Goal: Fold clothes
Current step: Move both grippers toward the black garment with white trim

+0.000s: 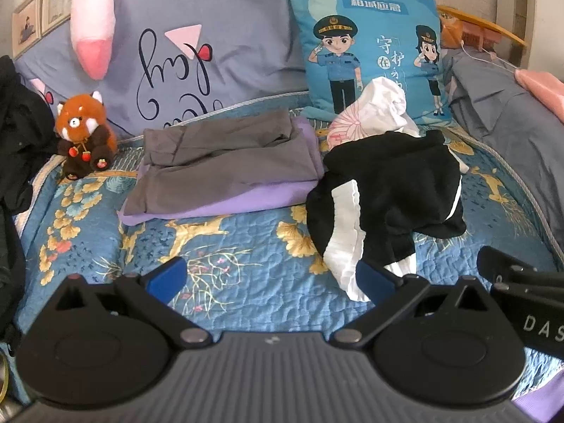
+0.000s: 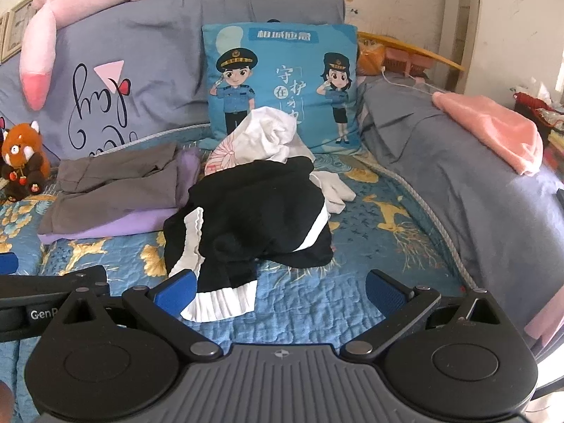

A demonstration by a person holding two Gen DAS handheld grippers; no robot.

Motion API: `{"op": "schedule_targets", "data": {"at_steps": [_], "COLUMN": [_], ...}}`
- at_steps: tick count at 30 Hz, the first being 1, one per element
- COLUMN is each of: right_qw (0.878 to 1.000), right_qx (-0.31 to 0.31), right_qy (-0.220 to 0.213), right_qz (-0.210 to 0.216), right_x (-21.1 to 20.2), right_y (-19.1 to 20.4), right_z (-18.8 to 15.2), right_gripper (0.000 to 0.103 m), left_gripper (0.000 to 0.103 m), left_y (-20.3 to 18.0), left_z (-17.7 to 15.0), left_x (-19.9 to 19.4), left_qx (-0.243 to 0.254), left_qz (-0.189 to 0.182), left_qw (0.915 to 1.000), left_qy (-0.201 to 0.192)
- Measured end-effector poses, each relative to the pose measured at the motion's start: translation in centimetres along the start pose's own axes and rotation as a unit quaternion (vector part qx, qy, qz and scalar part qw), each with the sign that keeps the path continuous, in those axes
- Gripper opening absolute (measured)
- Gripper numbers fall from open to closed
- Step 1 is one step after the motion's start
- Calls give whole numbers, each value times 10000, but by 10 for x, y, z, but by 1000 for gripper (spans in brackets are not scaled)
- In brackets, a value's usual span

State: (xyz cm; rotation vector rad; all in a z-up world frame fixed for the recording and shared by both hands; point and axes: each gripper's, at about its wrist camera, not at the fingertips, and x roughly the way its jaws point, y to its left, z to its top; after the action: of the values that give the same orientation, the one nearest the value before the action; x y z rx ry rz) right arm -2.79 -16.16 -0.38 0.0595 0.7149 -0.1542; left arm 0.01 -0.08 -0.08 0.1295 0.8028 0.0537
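Two tongs hang spread wide over a quilted bed (image 1: 246, 282), neither holding anything: the left tongs (image 1: 271, 278) and right tongs (image 2: 280, 290) both face a crumpled black garment (image 2: 253, 218) heaped near the bed's middle, apparently next for folding. Beside it, toward the head of the bed, grey trousers (image 1: 225, 158) lie folded on a purple garment (image 1: 218, 204), seemingly stacked as finished work.

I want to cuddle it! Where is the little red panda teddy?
The red panda teddy sits upright at the far left of the bed in both views, against the grey pillow, left of the folded grey clothes.
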Motion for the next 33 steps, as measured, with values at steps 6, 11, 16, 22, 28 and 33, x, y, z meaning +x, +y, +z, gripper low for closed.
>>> {"op": "schedule_targets", "data": {"at_steps": [6, 11, 16, 22, 28, 33], "right_qw": [9999, 9997, 9992, 9976, 9970, 9967], "right_qx": [-27, -7, 13, 235, 219, 375], "right_qy": [95, 249, 402, 653, 738, 505], "right_qz": [-76, -52, -30, -2, 23, 517], "right_x": [3, 12, 28, 48, 64, 75], "right_y": [0, -1, -11, -22, -27, -45], "right_z": [-1, -3, -8, -11, -14, -18], "right_gripper": [103, 103, 103, 103, 103, 103], "left_gripper": [103, 103, 103, 103, 103, 103], "left_y": [-5, -4, -2, -3, -11, -3], "left_z": [-5, -1, -4, -10, -12, -17], "left_x": [2, 11, 28, 54, 69, 74], "left_qx": [78, 59, -73, 64, 50, -533], "left_qz": [40, -19, -51, 145, -122, -915], "left_qw": [10000, 9998, 9993, 9983, 9983, 9941], "left_qy": [7, 171, 356, 561, 562, 221]}}
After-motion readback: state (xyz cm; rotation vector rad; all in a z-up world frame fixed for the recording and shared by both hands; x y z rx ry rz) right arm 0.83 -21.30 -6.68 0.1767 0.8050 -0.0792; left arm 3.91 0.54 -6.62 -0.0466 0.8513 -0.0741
